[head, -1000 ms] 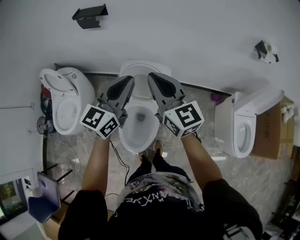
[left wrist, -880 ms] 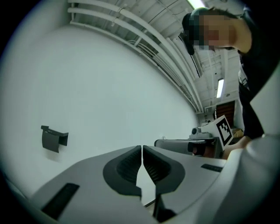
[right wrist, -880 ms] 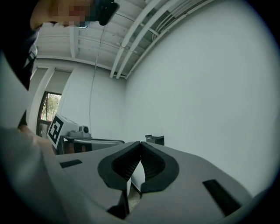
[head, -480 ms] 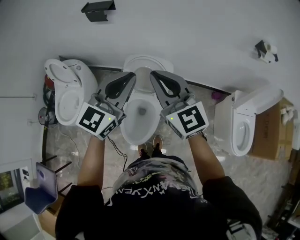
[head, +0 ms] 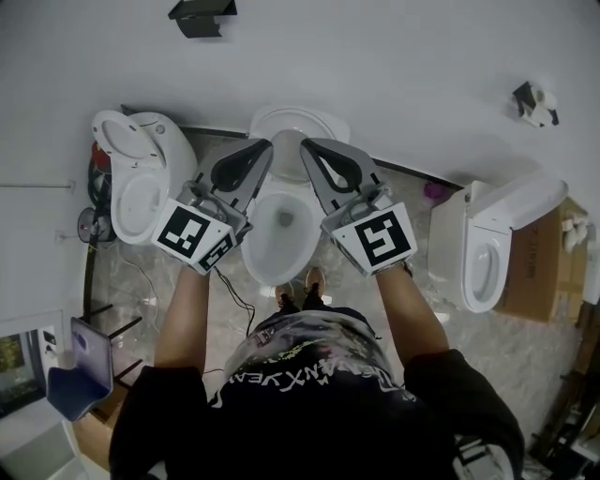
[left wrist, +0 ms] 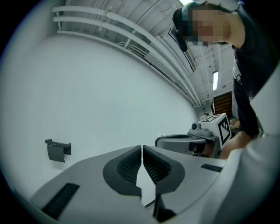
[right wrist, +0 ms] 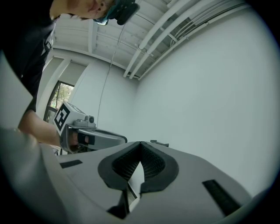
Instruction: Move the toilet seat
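- The left claw [head: 263,146] has its jaws pressed together, pad against pad, with nothing between them.
- The right claw [head: 307,144] is closed the same way and is also empty.
- The two claws are held side by side, tips near each other and aimed at the wall [head: 403,66]. Neither touches anything.
- Both hang over the middle toilet [head: 267,274], whose open bowl lies below and between them.
- The seat [head: 298,127] looks tipped up at the back of that bowl, just past the two tips and between them. I cannot tell how much of that white oval is seat and how much is lid.
- A second toilet [head: 141,187] stands just left of the left claw, with its lid raised.
- A third toilet [head: 487,267] stands well to the right of the right claw, and a box [head: 548,272] sits beyond it.
- A dark bracket [head: 202,17] is fixed to the wall, beyond the left claw's tip and off to its left.
- The person's feet [head: 300,298] are behind the claws, at the front of the bowl.
- A cable [head: 234,305] lies on the floor behind the left claw.
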The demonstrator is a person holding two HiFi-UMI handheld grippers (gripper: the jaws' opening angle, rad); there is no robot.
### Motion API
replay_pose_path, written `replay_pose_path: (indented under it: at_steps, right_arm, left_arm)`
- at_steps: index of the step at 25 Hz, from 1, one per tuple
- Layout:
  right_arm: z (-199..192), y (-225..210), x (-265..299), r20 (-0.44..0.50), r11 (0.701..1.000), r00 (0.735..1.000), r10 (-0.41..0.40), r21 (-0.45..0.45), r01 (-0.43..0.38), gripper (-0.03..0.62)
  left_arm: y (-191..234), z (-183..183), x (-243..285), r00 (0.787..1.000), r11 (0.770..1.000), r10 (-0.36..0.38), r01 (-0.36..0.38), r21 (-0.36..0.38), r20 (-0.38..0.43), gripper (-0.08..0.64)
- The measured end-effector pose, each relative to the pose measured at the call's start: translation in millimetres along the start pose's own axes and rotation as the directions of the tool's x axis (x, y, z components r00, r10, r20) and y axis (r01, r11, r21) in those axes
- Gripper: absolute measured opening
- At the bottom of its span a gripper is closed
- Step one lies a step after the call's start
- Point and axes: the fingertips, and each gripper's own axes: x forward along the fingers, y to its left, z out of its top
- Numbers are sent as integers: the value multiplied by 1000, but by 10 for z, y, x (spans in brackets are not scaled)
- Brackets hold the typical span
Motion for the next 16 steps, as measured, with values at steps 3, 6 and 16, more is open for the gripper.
replay_pose_path:
  at_steps: [3, 6, 16]
  right_arm:
    - [15, 17, 2, 4, 1000, 1000, 2, -5, -2, 2]
    - [32, 28, -6, 5, 1000, 1000, 3, -11, -3, 2]
    - [90, 50, -32, 15, 1000, 1000, -2, -26, 2, 2]
  left_arm:
    - [0, 2, -21, 1000, 1000, 2, -2, 0, -2, 31]
    - [-10, 26, -27, 1000, 1000, 1, -1, 1, 1, 31]
    - [-54, 60, -28, 1000, 1000, -8, 8, 8, 6, 31]
